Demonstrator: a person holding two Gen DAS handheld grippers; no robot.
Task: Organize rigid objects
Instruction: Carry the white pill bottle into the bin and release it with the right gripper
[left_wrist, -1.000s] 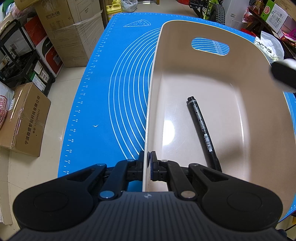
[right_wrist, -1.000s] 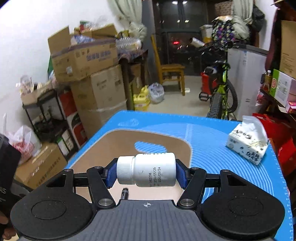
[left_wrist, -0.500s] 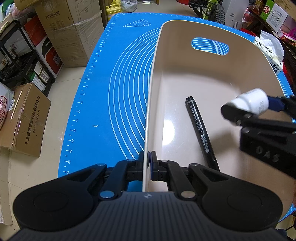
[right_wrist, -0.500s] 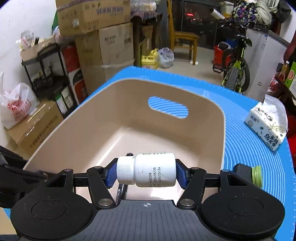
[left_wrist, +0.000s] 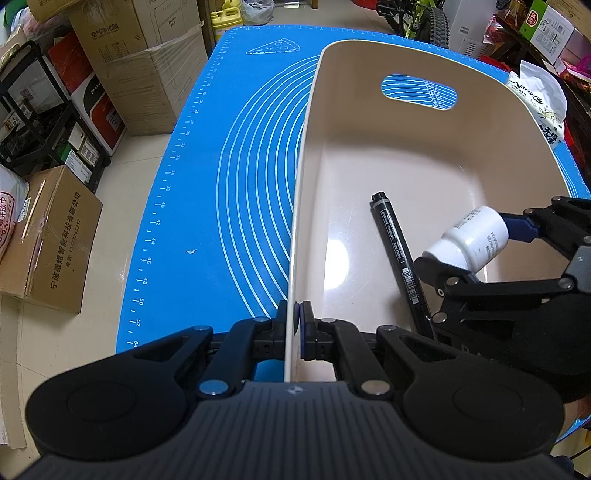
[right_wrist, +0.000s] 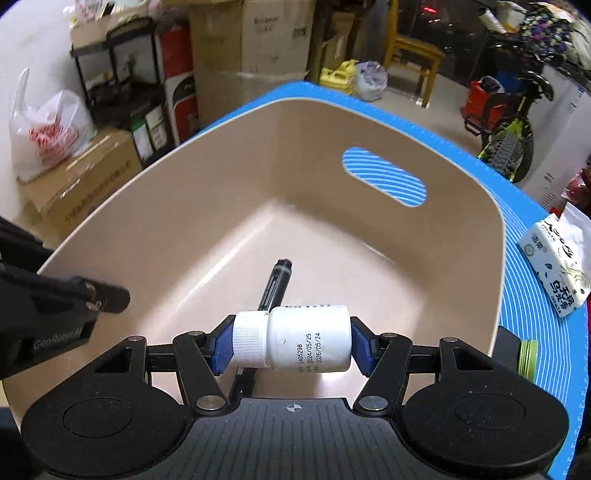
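Black marker (right_wrist: 275, 286) on bin (right_wrist: 369, 140) floor, beneath gripper-held bottle (right_wrist: 308, 343).

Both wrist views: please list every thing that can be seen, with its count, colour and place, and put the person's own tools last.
Bin: one, beige, on the mat.
Mat: one, blue with white lines, on the table.
Marker: one, black, lying on the bin floor.
Bottle: one, white, held sideways above the bin floor.
Tissue pack: one, white, on the mat right of the bin.
Green-capped object: one, dark, beside the bin, mostly hidden.
Cardboard boxes: several, brown, on the floor.
Bicycle: one, green and black, behind the table.
Left gripper: black, shut on the bin rim.
Right gripper: black, shut on the bottle.
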